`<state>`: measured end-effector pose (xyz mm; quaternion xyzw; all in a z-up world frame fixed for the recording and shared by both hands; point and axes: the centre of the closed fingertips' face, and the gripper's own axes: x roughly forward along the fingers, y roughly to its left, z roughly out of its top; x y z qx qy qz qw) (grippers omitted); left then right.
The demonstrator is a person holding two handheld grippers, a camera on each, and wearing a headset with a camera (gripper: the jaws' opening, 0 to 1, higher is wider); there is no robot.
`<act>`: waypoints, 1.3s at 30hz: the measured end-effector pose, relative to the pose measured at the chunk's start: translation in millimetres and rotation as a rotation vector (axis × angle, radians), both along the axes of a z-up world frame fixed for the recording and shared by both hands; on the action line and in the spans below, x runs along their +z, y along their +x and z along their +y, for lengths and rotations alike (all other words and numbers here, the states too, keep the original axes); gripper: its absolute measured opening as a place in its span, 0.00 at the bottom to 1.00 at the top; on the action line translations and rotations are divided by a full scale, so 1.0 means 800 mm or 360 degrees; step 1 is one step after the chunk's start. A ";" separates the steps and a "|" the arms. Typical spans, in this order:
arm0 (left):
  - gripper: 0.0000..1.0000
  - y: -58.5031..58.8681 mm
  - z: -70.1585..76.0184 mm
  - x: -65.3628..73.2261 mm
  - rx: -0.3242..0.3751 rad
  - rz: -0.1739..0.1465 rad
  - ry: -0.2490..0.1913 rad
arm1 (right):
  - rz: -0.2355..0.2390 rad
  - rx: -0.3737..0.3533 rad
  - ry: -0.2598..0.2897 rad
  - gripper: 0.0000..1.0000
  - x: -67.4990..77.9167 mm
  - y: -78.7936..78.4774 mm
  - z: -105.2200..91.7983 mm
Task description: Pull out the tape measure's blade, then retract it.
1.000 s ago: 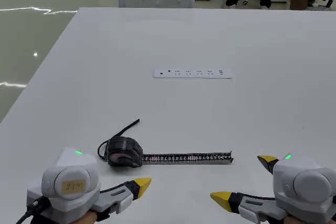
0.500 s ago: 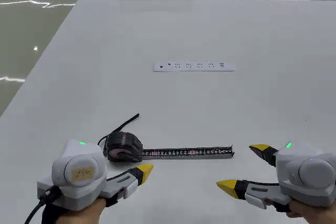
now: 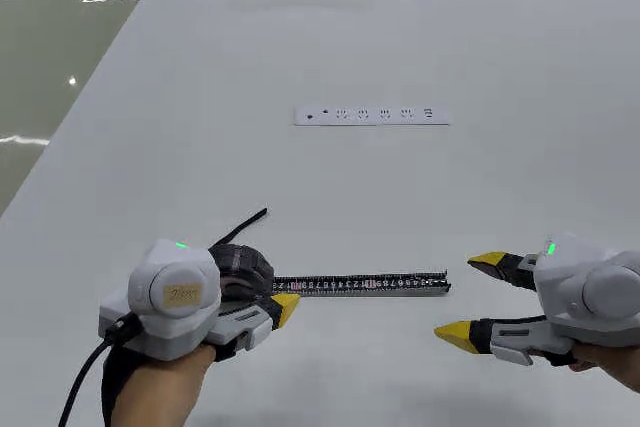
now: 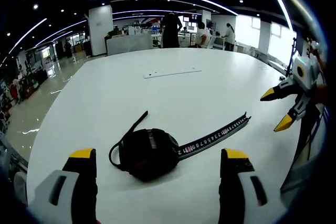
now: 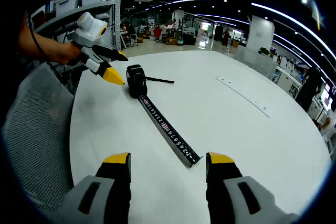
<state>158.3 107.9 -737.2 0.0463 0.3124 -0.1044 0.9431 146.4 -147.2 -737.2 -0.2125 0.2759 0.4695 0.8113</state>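
Black round tape measure (image 4: 149,153) lies with its numbered dark blade (image 3: 365,284) extended; left gripper (image 5: 117,65) and right gripper (image 3: 470,297) gape wide, empty.

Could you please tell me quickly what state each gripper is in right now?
Left gripper: open, holding nothing, facing the tape measure.
Right gripper: open, holding nothing, near the tip of the blade.

Resting on table (image 3: 500,57), lower left: tape measure (image 3: 248,265), blade (image 3: 370,284) stretching right. Lying above, mid-frame: power strip (image 3: 371,115).
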 end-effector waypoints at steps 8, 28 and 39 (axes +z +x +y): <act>0.95 0.006 0.006 -0.014 0.0058 0.0015 -0.0028 | 0.0008 0.0181 -0.0074 0.55 -0.017 0.014 -0.007; 0.86 0.014 0.003 -0.022 0.0262 -0.0017 -0.0145 | 0.0037 0.0538 -0.0139 0.45 -0.038 0.035 -0.015; 0.81 0.019 0.002 -0.031 0.0289 -0.0004 -0.0143 | 0.0036 0.0642 -0.0176 0.36 -0.053 0.048 -0.015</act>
